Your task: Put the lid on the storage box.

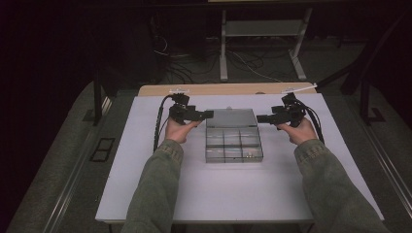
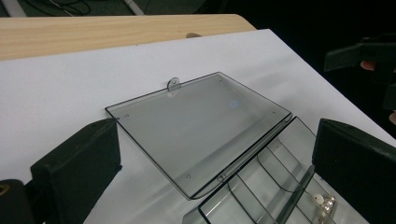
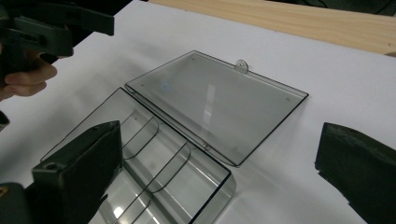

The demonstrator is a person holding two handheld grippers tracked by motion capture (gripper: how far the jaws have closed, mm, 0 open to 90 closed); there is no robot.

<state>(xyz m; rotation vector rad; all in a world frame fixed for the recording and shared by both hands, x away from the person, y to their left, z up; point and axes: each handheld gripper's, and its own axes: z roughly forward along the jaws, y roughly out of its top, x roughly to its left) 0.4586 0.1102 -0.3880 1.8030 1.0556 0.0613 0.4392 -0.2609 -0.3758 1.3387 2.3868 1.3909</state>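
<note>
The clear plastic box (image 1: 233,144) lies open mid-desk (image 1: 160,194), its flat smoked lid (image 1: 231,118) laid back. The left gripper (image 1: 209,114) and right gripper (image 1: 260,118) are held at the lid's two ends, fingers apart, nothing gripped. The thin, slippery lid edges should be pinched evenly; the small tab (image 2: 173,83) offers purchase.

Your white table (image 1: 233,194) butts a wooden board (image 1: 228,89) at its far edge; cables (image 1: 243,60) lie on the floor (image 1: 58,160) beyond.
</note>
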